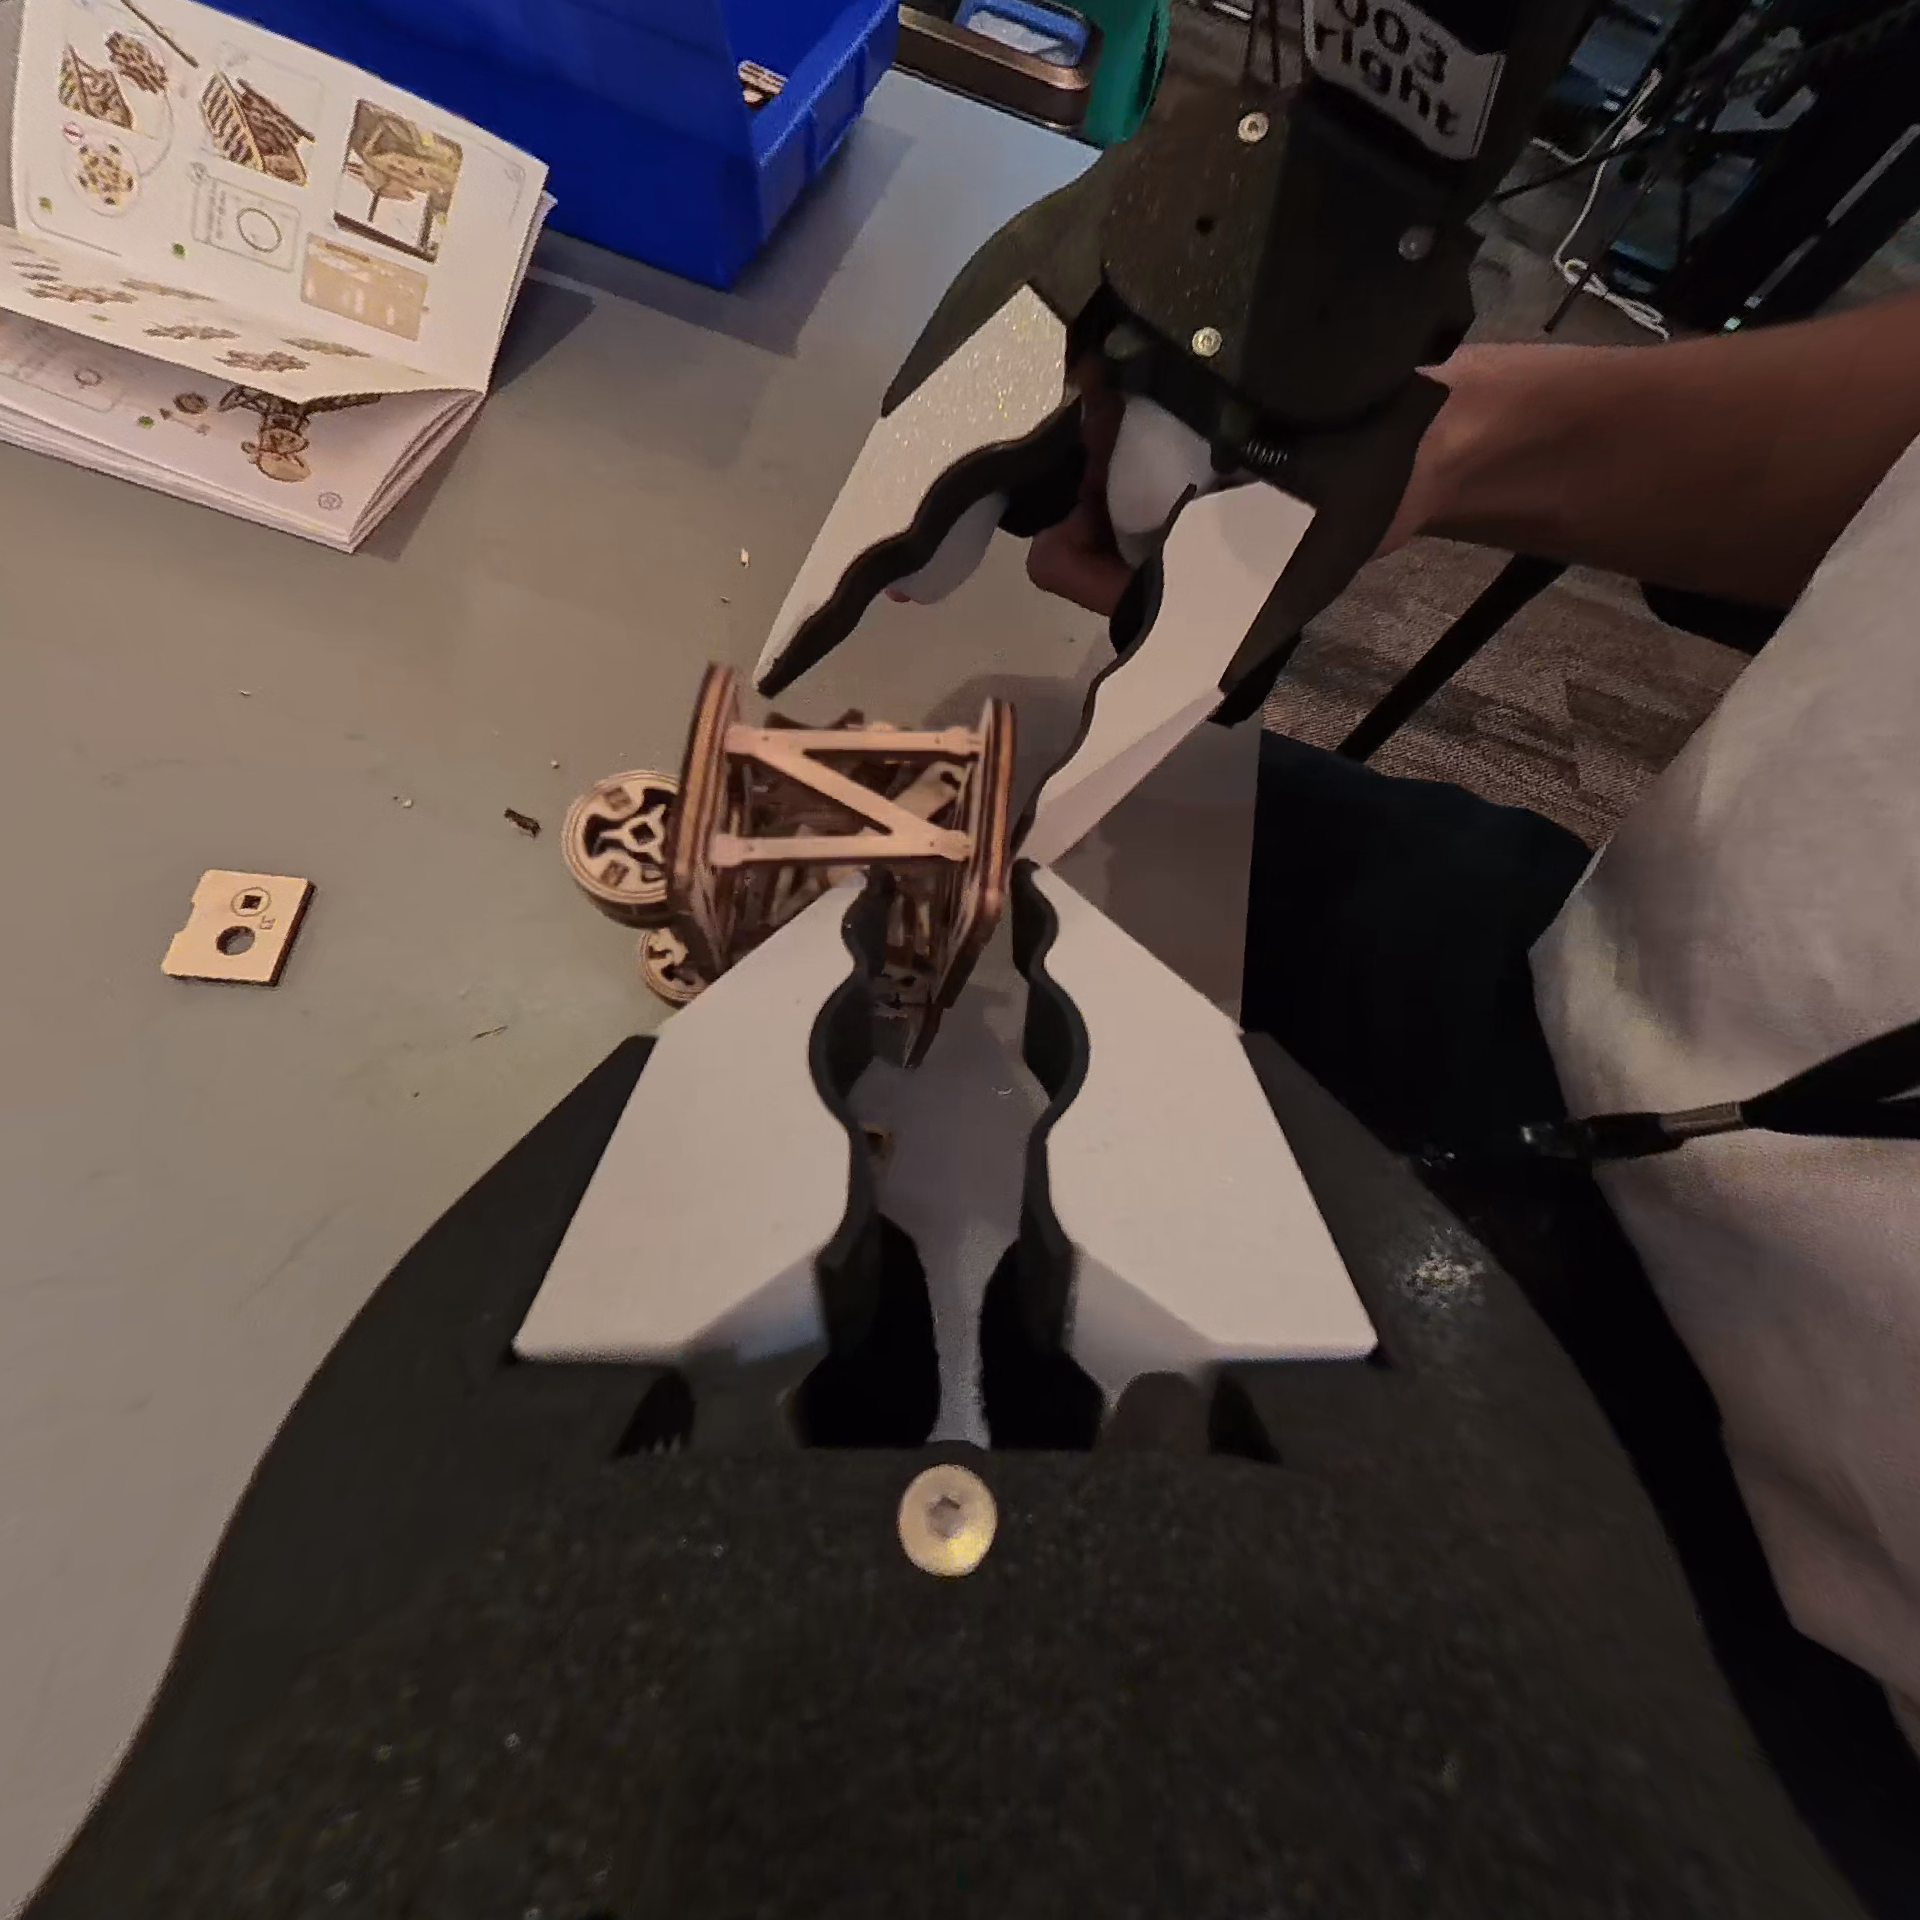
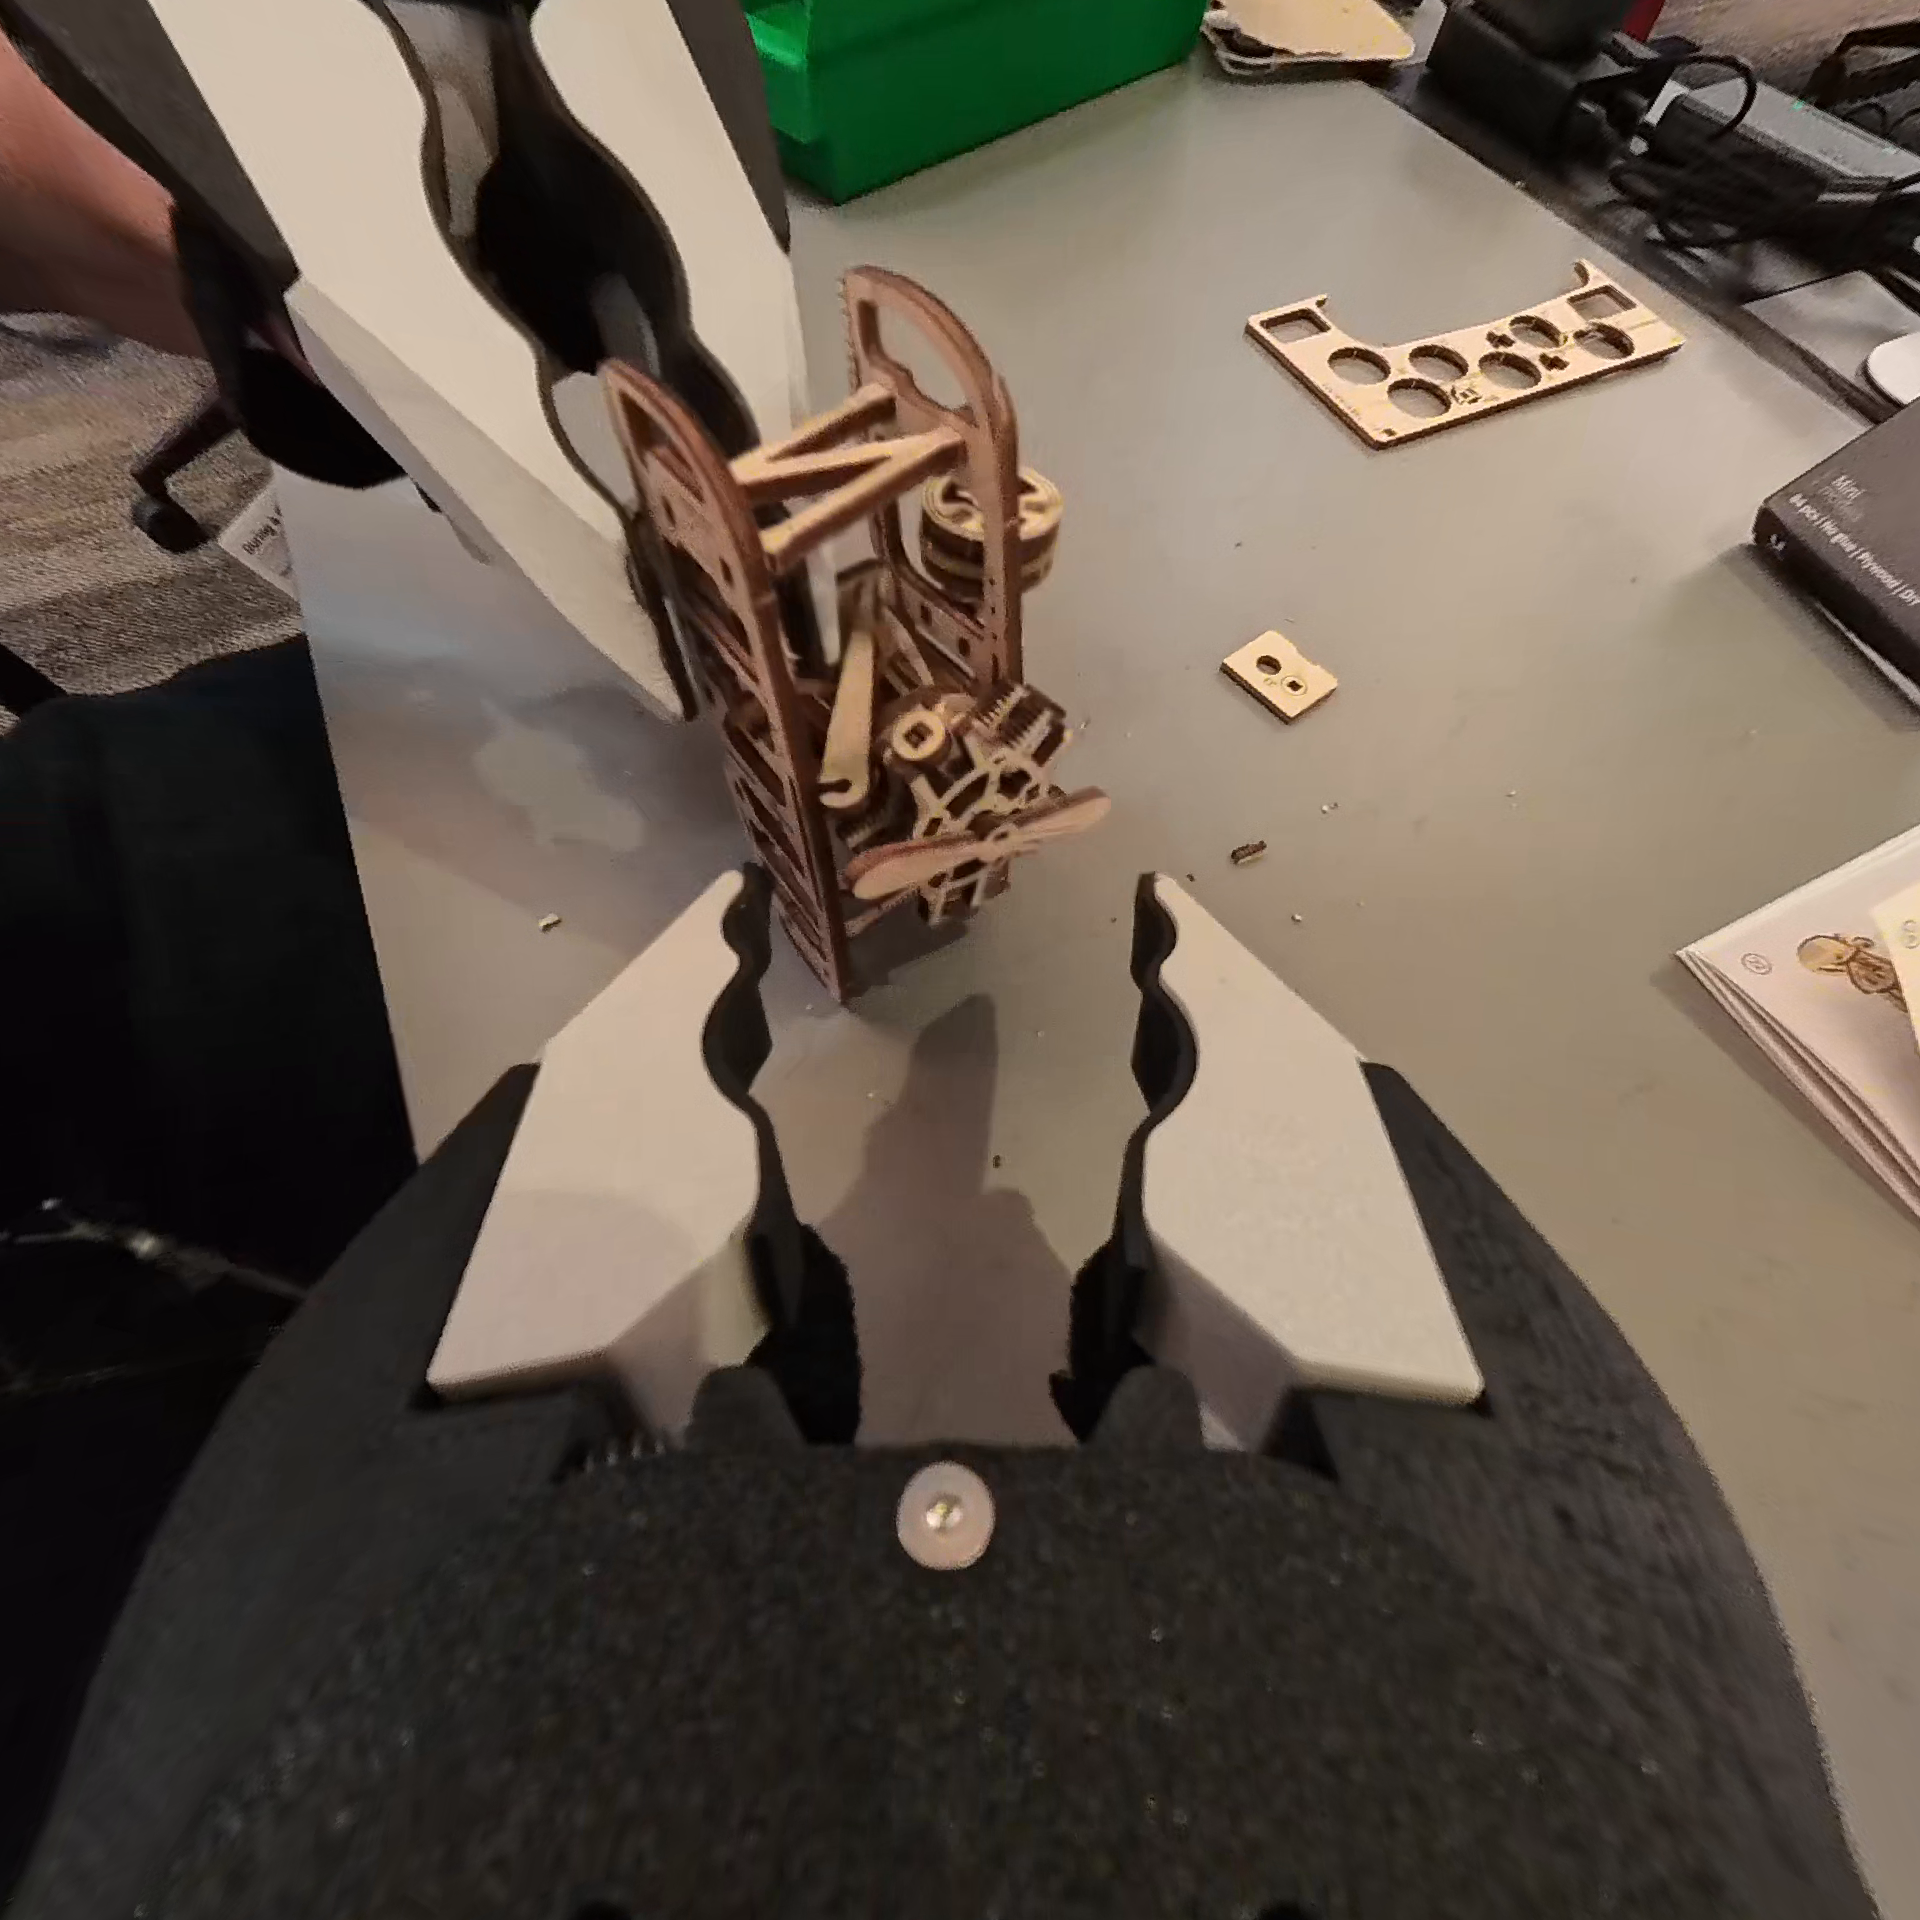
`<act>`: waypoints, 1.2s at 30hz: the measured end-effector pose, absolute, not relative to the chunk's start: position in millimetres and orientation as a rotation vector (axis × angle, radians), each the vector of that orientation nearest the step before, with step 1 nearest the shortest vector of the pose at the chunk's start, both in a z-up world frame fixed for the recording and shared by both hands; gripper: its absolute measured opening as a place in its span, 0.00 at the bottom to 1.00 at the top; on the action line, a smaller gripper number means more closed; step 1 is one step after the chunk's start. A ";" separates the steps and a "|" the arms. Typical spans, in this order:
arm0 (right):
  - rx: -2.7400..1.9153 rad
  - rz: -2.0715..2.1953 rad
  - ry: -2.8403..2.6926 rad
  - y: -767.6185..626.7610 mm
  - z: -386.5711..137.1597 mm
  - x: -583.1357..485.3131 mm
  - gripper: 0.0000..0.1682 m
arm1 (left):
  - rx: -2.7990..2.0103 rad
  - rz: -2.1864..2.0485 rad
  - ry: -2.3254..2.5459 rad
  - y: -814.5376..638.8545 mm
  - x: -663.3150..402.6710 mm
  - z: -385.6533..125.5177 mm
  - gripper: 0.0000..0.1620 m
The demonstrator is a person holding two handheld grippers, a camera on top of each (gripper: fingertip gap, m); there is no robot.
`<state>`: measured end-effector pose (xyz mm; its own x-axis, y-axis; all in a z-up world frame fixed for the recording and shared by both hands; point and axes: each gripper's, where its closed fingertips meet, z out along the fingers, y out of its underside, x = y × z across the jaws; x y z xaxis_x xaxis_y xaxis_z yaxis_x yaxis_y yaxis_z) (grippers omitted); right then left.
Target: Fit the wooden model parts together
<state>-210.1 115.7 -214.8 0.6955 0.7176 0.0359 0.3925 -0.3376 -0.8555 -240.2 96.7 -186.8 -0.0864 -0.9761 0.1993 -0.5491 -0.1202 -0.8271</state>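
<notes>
Pinching the model (image 1: 847,831) on the table (image 1: 312,1143) with my left gripper (image 1: 940,894), I'm spreading my empty right gripper (image 2: 940,894) wide just beside it, risking tipping it onto its wheels (image 1: 618,847).

We lose the wooden model's (image 1: 847,831) lower end behind the left gripper (image 1: 940,883); beside the model, its wheels (image 1: 618,842) are half hidden; the booklet (image 1: 239,260) is cropped.

Bare grey table (image 2: 1403,1091) right of the brown laser-cut wooden model (image 2: 831,665), small square plywood piece (image 2: 1279,675) lying there, perforated plywood sheet (image 2: 1455,358) beyond, open instruction booklet (image 1: 260,260) and blue plastic bin (image 1: 644,114) blocking the far side
</notes>
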 end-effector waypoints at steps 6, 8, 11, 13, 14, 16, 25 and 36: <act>-1.948 0.471 -0.874 111.5 -214.8 -218.2 0.40 | -1.714 -1.062 1.646 97.2 -246.5 -187.3 0.16; -1.941 0.482 -0.868 110.9 -212.8 -218.3 0.38 | -1.724 -1.034 1.649 97.6 -250.0 -189.6 0.16; -1.950 0.520 -0.856 107.7 -212.7 -219.6 0.38 | -1.752 -1.008 1.641 98.5 -258.6 -193.6 0.16; -1.965 0.536 -0.867 105.7 -218.4 -224.3 0.38 | -1.760 -1.013 1.619 98.6 -263.8 -194.4 0.16; -1.970 0.531 -0.884 105.2 -222.1 -227.2 0.38 | -1.762 -1.016 1.610 98.5 -265.7 -194.5 0.16; -1.979 0.499 -0.918 106.4 -227.3 -231.4 0.38 | -1.767 -1.015 1.604 97.8 -269.3 -194.3 0.16; -1.912 0.527 -0.876 100.9 -195.0 -240.0 0.25 | -1.812 -1.017 1.512 100.2 -292.1 -193.2 0.17; -1.974 0.700 -0.600 103.3 -160.6 -280.5 0.08 | -1.849 -1.231 1.208 108.5 -308.2 -179.8 0.30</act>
<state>-280.5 103.3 -160.6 0.7185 0.6559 -0.2315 0.1279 -0.4518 -0.8829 -308.2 108.5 -179.8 0.1544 -0.9152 0.3724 -0.3551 -0.4031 -0.8434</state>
